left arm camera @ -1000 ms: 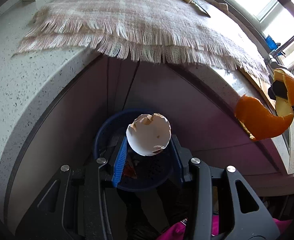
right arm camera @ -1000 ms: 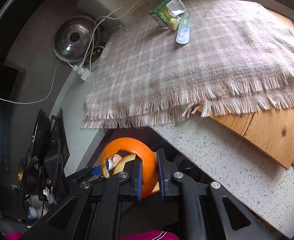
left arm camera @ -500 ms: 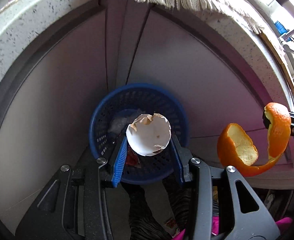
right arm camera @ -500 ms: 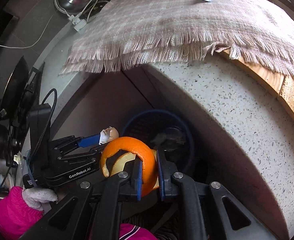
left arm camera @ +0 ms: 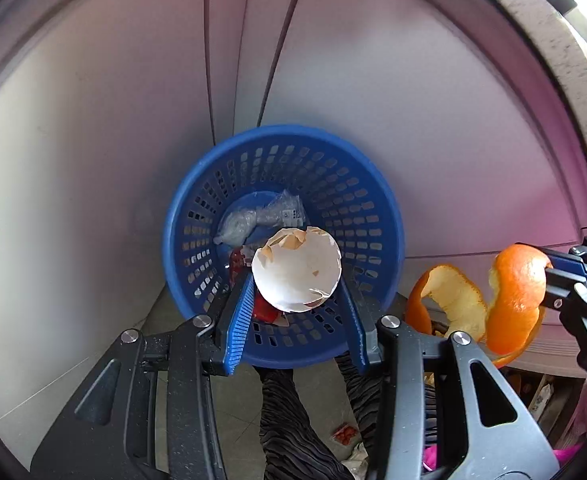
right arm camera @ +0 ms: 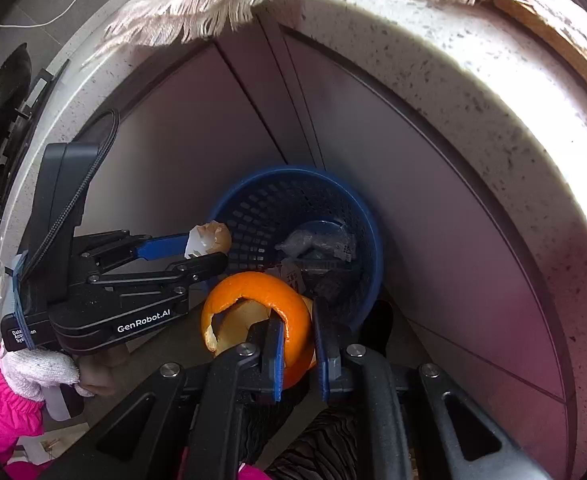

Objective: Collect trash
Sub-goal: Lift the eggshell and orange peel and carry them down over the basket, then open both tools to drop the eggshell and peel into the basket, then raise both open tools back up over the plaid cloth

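Your left tool [left arm camera: 297,280] grips an eggshell [left arm camera: 296,270] above the blue basket [left arm camera: 369,200], which holds crumpled plastic [left arm camera: 261,218]; your right tool [left arm camera: 549,280] pinches an orange peel [left arm camera: 509,300] beside it.

One blue basket [left arm camera: 377,216] stands below and ahead of both tools. One eggshell half [left arm camera: 296,270] sits between the left gripper's [left arm camera: 297,304] two blue pads. One curled orange peel [right arm camera: 267,304] sits between the right gripper's [right arm camera: 298,344] two pads. One crumpled clear plastic wrapper [left arm camera: 259,218] lies on the basket floor, beyond the eggshell.
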The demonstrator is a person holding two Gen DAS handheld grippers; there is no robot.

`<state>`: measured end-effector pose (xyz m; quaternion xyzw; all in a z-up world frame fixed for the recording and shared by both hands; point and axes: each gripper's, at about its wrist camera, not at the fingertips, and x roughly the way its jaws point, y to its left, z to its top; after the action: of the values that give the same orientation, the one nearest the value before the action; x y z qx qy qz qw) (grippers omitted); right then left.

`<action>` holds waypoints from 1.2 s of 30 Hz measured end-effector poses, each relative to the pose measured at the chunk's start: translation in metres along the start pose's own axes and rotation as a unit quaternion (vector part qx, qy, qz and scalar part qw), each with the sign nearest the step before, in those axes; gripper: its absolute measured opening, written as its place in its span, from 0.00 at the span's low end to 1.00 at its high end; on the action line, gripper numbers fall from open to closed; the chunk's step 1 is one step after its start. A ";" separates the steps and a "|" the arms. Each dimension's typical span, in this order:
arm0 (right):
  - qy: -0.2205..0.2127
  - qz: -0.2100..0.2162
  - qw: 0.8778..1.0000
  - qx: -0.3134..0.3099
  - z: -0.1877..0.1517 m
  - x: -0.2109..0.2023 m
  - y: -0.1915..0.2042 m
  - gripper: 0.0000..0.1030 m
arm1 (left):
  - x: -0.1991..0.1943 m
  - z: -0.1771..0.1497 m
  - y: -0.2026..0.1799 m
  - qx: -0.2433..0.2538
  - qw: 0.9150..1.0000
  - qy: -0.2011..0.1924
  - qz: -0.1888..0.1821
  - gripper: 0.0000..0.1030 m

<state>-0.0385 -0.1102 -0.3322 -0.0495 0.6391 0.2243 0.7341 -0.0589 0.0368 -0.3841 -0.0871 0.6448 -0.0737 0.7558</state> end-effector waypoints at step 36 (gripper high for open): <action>0.026 -0.007 1.000 -0.007 0.007 0.025 0.003 0.31 | 0.027 0.017 -0.002 -0.008 0.999 0.013 0.037 0.58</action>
<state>-0.0316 -0.0983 -0.3541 -0.0648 0.6561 0.2218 0.7184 -0.0376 0.0290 -0.4067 -0.0679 0.6583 -0.0419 0.7485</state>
